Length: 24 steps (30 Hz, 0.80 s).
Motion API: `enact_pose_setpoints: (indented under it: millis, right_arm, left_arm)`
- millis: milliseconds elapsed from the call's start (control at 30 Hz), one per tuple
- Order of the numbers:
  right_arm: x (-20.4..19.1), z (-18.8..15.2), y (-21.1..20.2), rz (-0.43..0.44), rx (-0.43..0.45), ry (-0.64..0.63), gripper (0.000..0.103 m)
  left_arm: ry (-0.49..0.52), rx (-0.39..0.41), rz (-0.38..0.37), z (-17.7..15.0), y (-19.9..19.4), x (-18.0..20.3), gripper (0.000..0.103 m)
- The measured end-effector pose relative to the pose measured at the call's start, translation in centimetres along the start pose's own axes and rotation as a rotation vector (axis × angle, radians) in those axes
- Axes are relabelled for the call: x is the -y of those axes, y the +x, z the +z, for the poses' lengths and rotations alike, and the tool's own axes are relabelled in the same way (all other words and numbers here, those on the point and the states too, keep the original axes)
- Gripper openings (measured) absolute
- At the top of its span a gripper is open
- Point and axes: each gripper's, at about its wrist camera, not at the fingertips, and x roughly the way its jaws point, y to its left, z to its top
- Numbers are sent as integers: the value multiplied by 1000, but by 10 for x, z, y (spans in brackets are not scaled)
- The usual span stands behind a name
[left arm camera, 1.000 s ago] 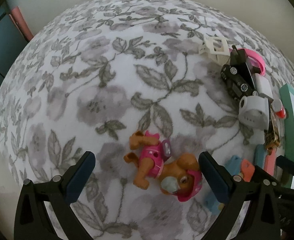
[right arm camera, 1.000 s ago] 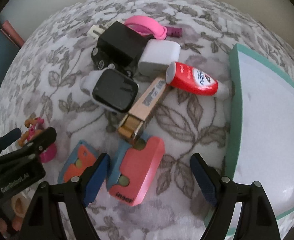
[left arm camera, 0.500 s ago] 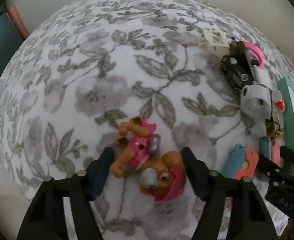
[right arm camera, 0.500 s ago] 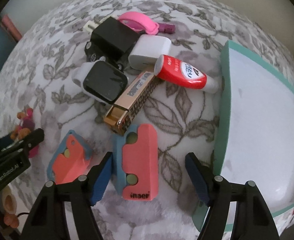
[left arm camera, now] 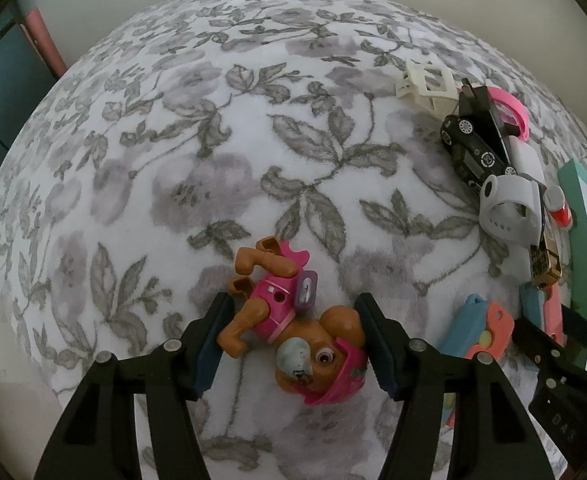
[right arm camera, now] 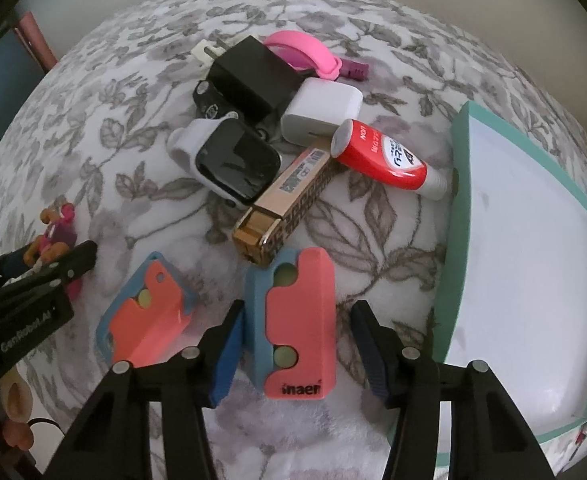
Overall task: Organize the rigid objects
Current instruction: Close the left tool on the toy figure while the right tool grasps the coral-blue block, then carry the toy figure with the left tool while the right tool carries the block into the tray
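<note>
Both grippers straddle their targets to lift them: the left gripper (left arm camera: 293, 340) clamps the toy dog (left arm camera: 293, 328); the right gripper (right arm camera: 295, 348), just closing, remains apart around the coral case (right arm camera: 293, 324)

Surface: white blanket (left arm camera: 181, 128) with grey floral print. Lying directly on it: a toy dog (left arm camera: 293, 320), two coral-and-blue cases (right arm camera: 293, 324) (right arm camera: 145, 312), a gold box (right arm camera: 289, 196), a red tube (right arm camera: 381, 156), a watch (right arm camera: 233, 160), and a teal-rimmed tray (right arm camera: 459, 208) at the right edge.
</note>
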Motion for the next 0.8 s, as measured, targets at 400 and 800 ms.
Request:
enact_pose_setpoints:
  millis: [400, 800]
  right_arm:
    - [10, -35, -35, 59, 31, 20, 45]
    - [21, -34, -80, 117, 148, 50, 45]
  left_arm:
    - [-15, -23, 28, 1, -6, 10, 64]
    - [-27, 58, -3, 23, -59, 25, 64]
